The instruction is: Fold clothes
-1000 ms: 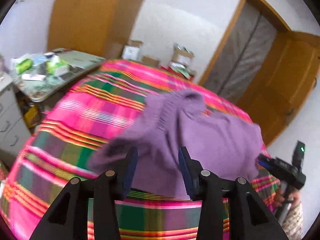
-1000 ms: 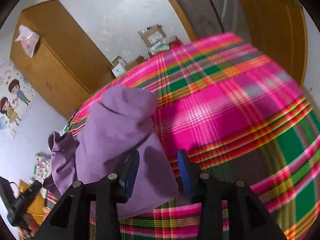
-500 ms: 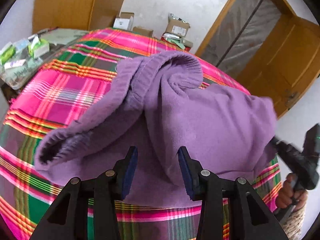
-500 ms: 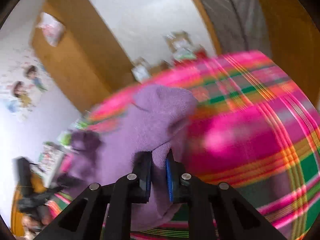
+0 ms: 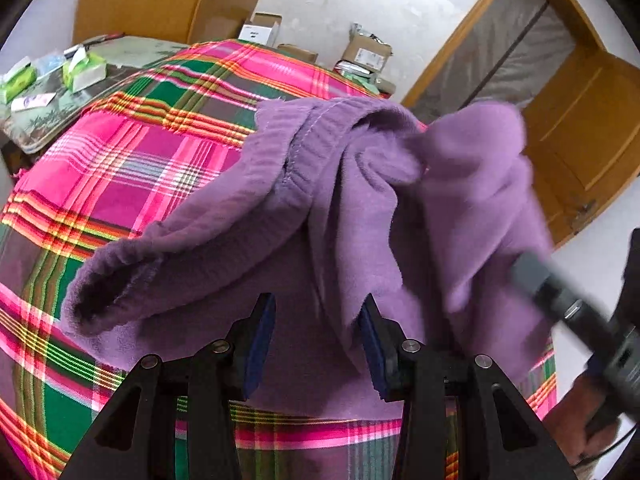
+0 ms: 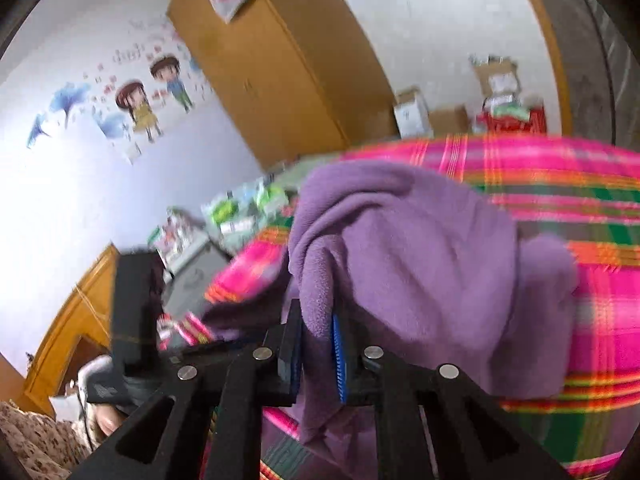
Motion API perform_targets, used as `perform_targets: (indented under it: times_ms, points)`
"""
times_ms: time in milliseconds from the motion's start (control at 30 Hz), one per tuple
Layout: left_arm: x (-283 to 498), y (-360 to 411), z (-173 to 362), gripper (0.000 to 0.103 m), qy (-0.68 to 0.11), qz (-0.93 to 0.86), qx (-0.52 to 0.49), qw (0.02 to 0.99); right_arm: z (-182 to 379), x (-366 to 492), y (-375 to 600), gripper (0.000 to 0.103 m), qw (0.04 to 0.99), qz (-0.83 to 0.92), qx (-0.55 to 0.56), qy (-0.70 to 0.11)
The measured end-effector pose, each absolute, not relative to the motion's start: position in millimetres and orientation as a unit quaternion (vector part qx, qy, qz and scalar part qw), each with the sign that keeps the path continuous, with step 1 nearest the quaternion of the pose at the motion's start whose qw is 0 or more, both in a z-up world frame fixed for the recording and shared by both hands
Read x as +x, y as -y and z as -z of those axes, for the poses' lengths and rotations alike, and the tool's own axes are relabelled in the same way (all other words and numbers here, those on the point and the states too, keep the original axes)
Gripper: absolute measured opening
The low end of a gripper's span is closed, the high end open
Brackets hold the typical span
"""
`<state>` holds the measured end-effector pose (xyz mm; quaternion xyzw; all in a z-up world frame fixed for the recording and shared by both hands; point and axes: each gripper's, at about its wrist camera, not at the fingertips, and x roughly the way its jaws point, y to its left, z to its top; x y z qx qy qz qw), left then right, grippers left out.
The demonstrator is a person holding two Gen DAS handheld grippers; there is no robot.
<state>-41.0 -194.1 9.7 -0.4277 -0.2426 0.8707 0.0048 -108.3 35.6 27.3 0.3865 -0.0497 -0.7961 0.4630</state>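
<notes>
While my right gripper (image 6: 316, 354) pinches the purple sweater (image 5: 360, 216) edge at frame centre, lifted off the plaid bed (image 5: 132, 168), my left gripper (image 5: 316, 340) gapes empty just below its bulk.

Garment (image 5: 360, 208) on bed (image 5: 132, 168); side table (image 5: 60, 92) left; boxes (image 5: 364, 54) behind.

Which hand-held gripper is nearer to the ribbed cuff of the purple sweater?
Left. The left hand-held gripper is open just below the ribbed cuff. The right hand-held gripper is shut on the sweater at another edge, further away.
</notes>
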Motion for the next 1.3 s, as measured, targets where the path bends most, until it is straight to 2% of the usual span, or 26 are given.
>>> perform_targets:
  times_ms: [67,200,400,500,667,733,767,900,1300]
  points:
    - [-40.7,193.4,-7.7,0.044,0.245,-0.870,-0.428,0.004,-18.2,-110.1,-32.2,0.019,0.462,0.785,0.410,0.039]
    - [-43.3,190.1,-7.2,0.044,0.232,-0.874,-0.426,0.002,-20.5,-113.7,-52.4,0.032,0.448,0.796,0.405,0.051]
    - [-42.2,189.5,-7.5,0.044,0.232,-0.876,-0.423,0.003,-33.8,-119.1,-95.9,0.039,0.418,0.824,0.372,0.087]
    - [-45.5,187.1,-6.6,0.044,0.233,-0.876,-0.421,0.008,-19.5,-134.3,-101.6,0.045,0.384,0.828,0.398,0.088]
    - [-49.5,176.4,-8.0,0.044,0.220,-0.878,-0.424,0.022,8.0,-155.3,-97.3,0.046,0.348,0.821,0.443,0.090]
    - [-52.3,173.6,-8.6,0.044,0.215,-0.879,-0.426,0.024,13.5,-159.7,-92.7,0.036,0.348,0.816,0.450,0.101]
    - [-53.9,173.4,-8.3,0.044,0.216,-0.878,-0.427,0.023,13.4,-160.4,-91.7,0.023,0.348,0.815,0.449,0.108]
    - [-57.7,173.3,-9.2,0.044,0.219,-0.876,-0.430,0.023,5.0,-156.3,-102.3,0.009,0.345,0.824,0.434,0.115]
    - [-64.2,170.8,-13.0,0.039,0.210,-0.879,-0.427,0.010,-51.8,-127.9,-176.8,0.008,0.266,0.896,0.334,0.119]
